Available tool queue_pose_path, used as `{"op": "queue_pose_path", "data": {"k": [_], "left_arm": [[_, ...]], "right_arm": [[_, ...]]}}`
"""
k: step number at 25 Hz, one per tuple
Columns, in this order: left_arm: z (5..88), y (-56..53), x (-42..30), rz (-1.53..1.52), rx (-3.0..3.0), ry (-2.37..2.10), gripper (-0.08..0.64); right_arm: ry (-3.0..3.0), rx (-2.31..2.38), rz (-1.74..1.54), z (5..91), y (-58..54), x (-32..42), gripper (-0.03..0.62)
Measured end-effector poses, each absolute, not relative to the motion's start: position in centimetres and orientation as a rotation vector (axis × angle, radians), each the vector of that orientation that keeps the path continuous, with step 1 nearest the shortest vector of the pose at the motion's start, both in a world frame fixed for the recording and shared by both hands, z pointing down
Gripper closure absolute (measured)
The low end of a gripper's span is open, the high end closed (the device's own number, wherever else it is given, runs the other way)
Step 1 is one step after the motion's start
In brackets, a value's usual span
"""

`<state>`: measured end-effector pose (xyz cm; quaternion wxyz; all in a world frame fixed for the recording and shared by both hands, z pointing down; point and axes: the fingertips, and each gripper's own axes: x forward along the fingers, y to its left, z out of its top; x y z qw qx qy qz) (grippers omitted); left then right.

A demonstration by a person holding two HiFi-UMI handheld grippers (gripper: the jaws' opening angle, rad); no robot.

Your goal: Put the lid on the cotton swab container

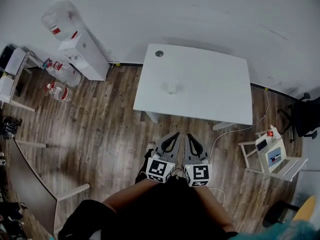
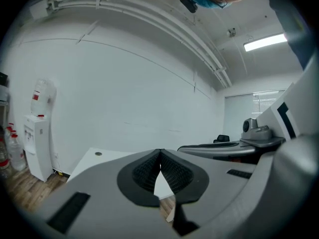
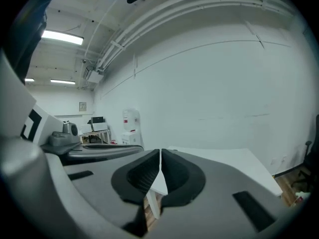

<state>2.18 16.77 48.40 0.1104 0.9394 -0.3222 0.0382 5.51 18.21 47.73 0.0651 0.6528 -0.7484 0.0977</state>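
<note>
White table, small pale cotton swab container near its centre, upper middle of frame.
Left gripper and right gripper, lower centre, side by side, both clenched empty, well apart from it.

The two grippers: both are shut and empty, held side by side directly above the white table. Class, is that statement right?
Not quite. The left gripper and right gripper are shut and empty, side by side, but they hang above the wooden floor, short of the white table. The head view shows this.
</note>
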Motion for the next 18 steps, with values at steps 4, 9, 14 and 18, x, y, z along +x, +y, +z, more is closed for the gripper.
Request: {"op": "queue_pose_path", "data": {"k": [4,9,14,18], "left_arm": [[48.3,20.2,3.1,0.124,2.785,-1.0,0.548],[48.0,23.0,3.8,0.126,2.799,-1.036,0.548],[47.9,24.5,3.2,0.129,2.807,-1.076,0.548],[48.0,24.9,2.7,0.139,2.807,-1.081,0.548]], "right_arm": [[-2.247,1.984,0.312,48.1,22.0,7.2,0.555],[-2.256,1.993,0.258,47.5,24.6,8.1,0.557],[-2.277,1.975,0.244,47.6,26.0,7.4,0.559],[-2.291,1.963,0.248,47.7,26.4,6.7,0.561]]}}
